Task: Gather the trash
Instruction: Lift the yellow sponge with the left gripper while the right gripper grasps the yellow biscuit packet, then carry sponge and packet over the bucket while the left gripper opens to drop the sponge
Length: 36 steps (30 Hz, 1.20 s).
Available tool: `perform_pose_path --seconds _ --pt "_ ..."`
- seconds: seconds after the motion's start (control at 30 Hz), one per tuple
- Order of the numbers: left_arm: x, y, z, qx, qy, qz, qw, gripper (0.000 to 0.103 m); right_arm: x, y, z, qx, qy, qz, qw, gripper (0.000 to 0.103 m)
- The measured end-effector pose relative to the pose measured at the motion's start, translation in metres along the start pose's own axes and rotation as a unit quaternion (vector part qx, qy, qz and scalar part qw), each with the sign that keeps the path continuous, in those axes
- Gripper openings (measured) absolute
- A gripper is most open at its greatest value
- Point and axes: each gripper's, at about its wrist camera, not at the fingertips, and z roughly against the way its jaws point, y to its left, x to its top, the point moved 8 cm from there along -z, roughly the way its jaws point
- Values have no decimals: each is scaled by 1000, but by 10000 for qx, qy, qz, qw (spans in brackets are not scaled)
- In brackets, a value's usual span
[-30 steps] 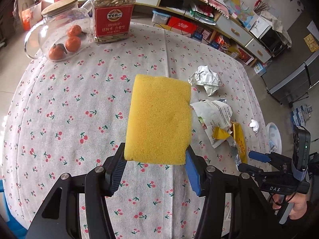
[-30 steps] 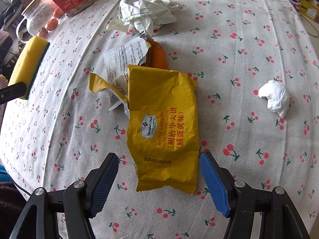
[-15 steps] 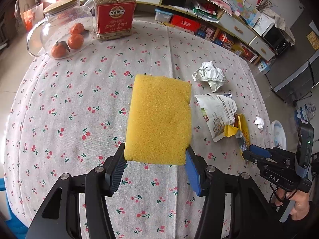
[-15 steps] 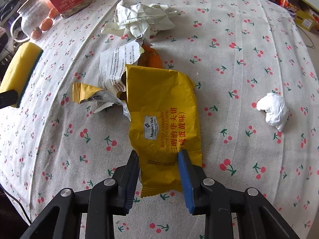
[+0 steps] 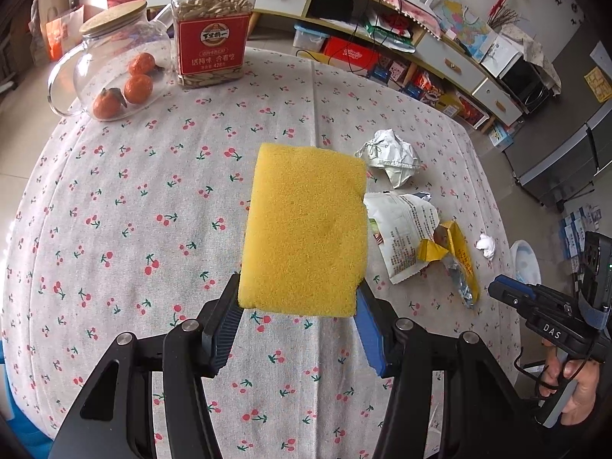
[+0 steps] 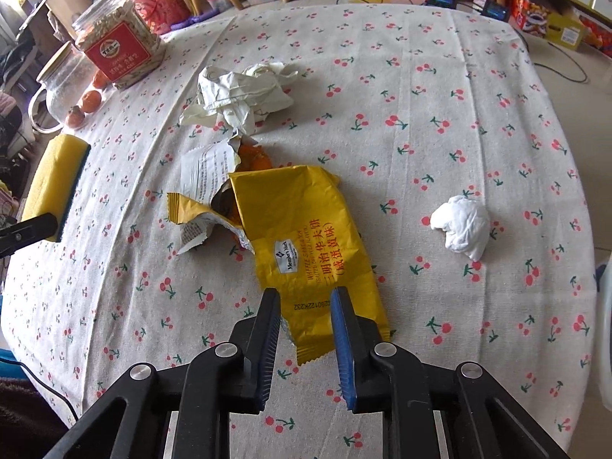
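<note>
Right tool (image 6: 306, 298) closing on crinkled yellow snack wrapper (image 6: 306, 237), torn open at far end

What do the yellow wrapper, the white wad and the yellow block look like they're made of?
Yellow wrapper: likely glossy plastic film with foil lining; it creases sharply and the torn end looks silvery.
White wad: probably tissue or soft paper; matte, with rounded crumples.
Yellow block: sponge foam with an open-pored, grainy face; the right wrist view shows a dark backing layer, perhaps a scrubbing pad.

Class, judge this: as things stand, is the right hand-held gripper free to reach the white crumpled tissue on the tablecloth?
Probably not yet. The right hand-held gripper is closing on the yellow wrapper. The tissue lies apart with bare tablecloth around it.
</note>
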Motion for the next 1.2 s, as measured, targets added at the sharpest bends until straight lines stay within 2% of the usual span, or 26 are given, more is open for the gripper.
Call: perform_pose_path --seconds 0.3,0.37,0.4,0.43,0.57,0.73,0.97,1.13,1.2 --pt "0 -4 -1 17 -24 -62 10000 57 5 -20 12 137 -98 -339 9993 27" --pt "0 -4 -3 34 0 -67 10000 57 6 -22 9 154 -26 -393 9991 41" --pt "-1 -3 -3 33 13 -57 10000 57 6 -23 6 136 25 -405 9991 57" --pt "-1 -3 -3 34 23 -51 10000 57 6 -23 3 97 60 -419 9991 64" --pt "0 -4 -3 14 25 -58 10000 57 5 -14 -15 60 326 -200 9992 66" --pt "-2 -4 -4 31 55 -94 9999 57 3 -3 -41 -177 607 195 9978 66" --pt "-5 2 -4 87 81 -57 9999 57 7 -2 -59 -412 627 301 9967 66" --pt "-8 2 -2 102 74 -83 9999 57 8 -4 -60 -496 579 300 9966 49" --pt "-8 1 -1 92 61 -77 9999 57 7 -1 -55 -435 558 332 9969 48"
